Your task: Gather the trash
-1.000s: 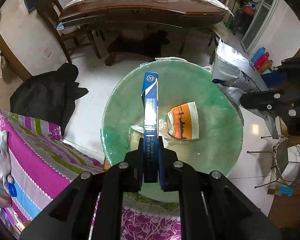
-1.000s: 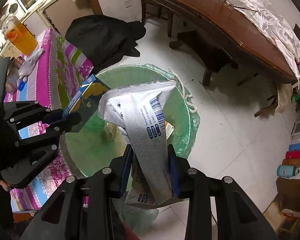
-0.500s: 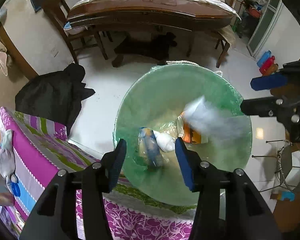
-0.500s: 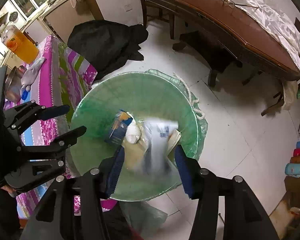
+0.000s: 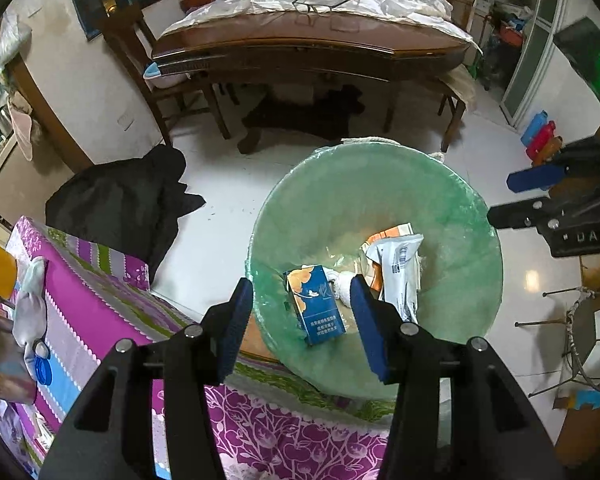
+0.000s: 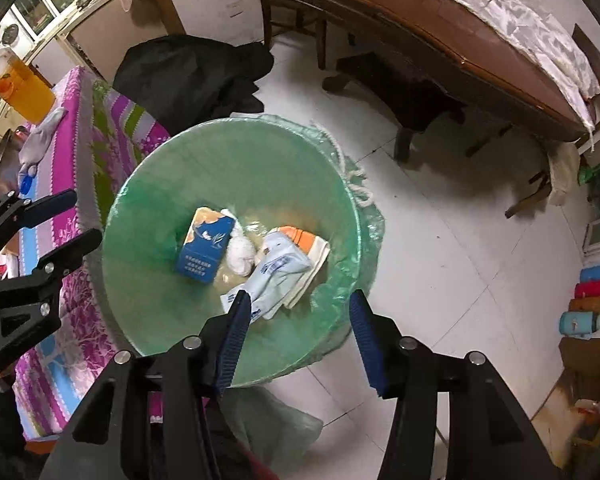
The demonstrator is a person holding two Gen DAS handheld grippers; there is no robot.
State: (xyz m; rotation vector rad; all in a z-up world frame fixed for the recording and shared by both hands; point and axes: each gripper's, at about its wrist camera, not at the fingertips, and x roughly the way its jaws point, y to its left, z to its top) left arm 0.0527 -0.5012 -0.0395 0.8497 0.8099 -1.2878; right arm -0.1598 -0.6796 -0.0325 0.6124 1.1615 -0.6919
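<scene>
Both my left gripper and right gripper hang released over the bin. The blue box lies inside, long axis twelve-to-six, the white wrapper at its three o'clock.

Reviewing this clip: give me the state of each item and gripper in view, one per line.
Left gripper: open, empty, above the bin.
Right gripper: open, empty, above the bin.
Green-lined bin: open, holding trash.
Blue box: lying flat in the bin.
White wrapper: crumpled, lying in the bin over the orange carton.
Orange carton: in the bin, partly covered.
White wad: in the bin, between box and wrapper.
</scene>
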